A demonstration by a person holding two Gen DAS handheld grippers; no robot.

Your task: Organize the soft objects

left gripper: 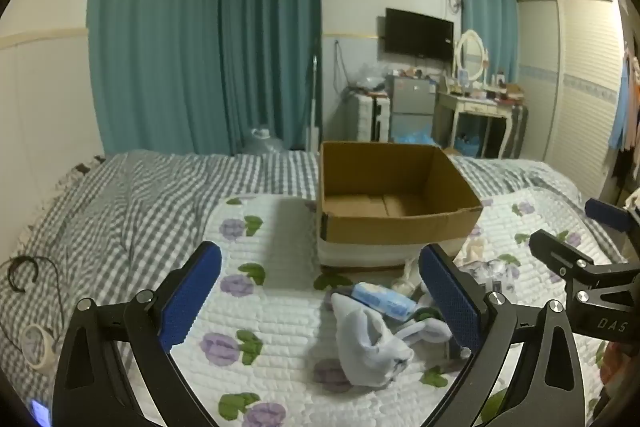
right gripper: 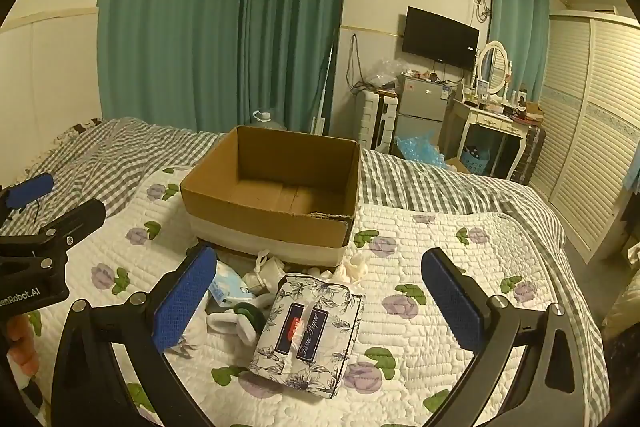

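Note:
An open, empty cardboard box (left gripper: pixel 394 205) stands on the quilted floral bedspread (left gripper: pixel 276 307); it also shows in the right wrist view (right gripper: pixel 276 195). Soft items lie in front of it: a pale grey sock (left gripper: pixel 368 345), a light blue tissue pack (left gripper: pixel 384 299), a floral tissue packet (right gripper: pixel 310 331), white rolled socks (right gripper: pixel 236 325) and a cream cloth (right gripper: pixel 354 267). My left gripper (left gripper: pixel 320 303) is open and empty, above the sock. My right gripper (right gripper: pixel 320 299) is open and empty, over the floral packet. Each gripper shows at the edge of the other's view.
A grey checked duvet (left gripper: pixel 120 195) covers the far part of the bed. A black cable (left gripper: pixel 24 273) and a small white round device (left gripper: pixel 36 345) lie at the left. A dresser (right gripper: pixel 496 131), small fridge (right gripper: pixel 420 107) and wardrobe (right gripper: pixel 592 131) stand beyond.

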